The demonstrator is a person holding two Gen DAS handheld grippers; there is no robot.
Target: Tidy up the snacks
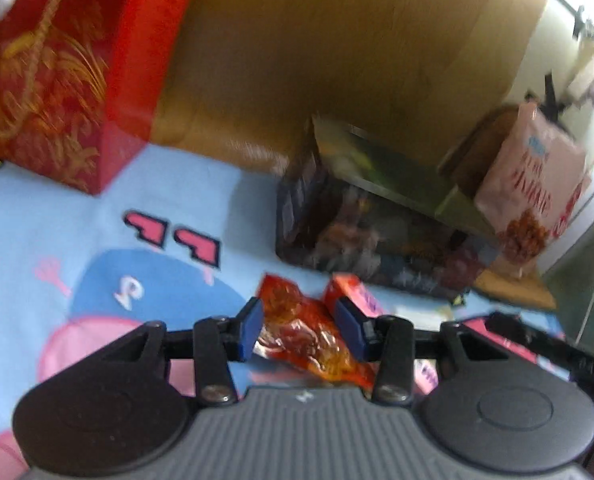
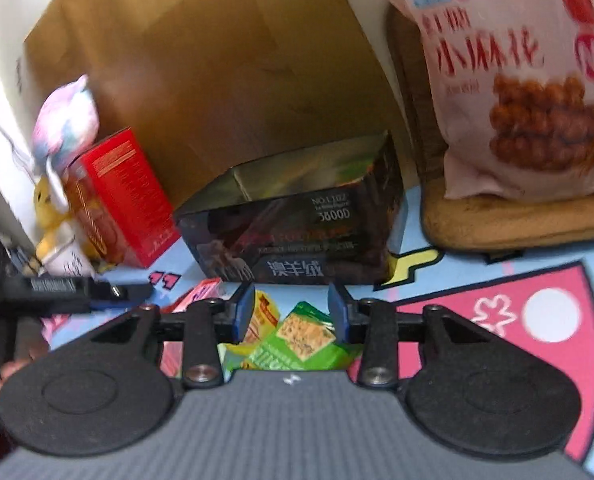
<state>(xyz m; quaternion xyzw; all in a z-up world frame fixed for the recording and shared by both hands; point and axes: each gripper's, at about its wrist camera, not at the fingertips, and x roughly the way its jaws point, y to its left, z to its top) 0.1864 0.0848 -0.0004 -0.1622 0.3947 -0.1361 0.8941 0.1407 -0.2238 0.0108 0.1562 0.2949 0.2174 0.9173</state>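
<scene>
Left gripper (image 1: 299,330): blue pads pressed against both sides of a red crinkly snack packet (image 1: 305,336); judged gripped, packet wedged between the jaws and trailing back beneath the body. Beyond the right-hand jaw, touching the packet's far end — a small orange-and-pink packet (image 1: 351,294), lying loose on the blue cartoon mat (image 1: 97,248). Ahead of the jaws and slightly to the right: open dark printed box (image 1: 377,216), apparently the collecting bin; interior partly visible, contents not discernible through blur.

Right gripper (image 2: 291,312): jaws part-way apart with a green cracker packet (image 2: 303,336) between the pads; a yellow packet (image 2: 263,314) against the left-hand pad; cannot tell whether the pads actually bear on either, so grip unconfirmed. Straight ahead of these jaws, near: the same box (image 2: 297,220), mouth facing up. To the left of the jaws, the other gripper seen side-on. Well ahead and to the right — large pink bag of twists (image 2: 517,80) propped on a brown cushion (image 2: 517,220).

Step judged in hand: carrying small packets toward the box. Next move calls for lifting each load over the near wall; centring above the opening; releasing only once clear of the rim. Risk noted: crinkly film prone to slipping; two grippers converging on one opening.
</scene>
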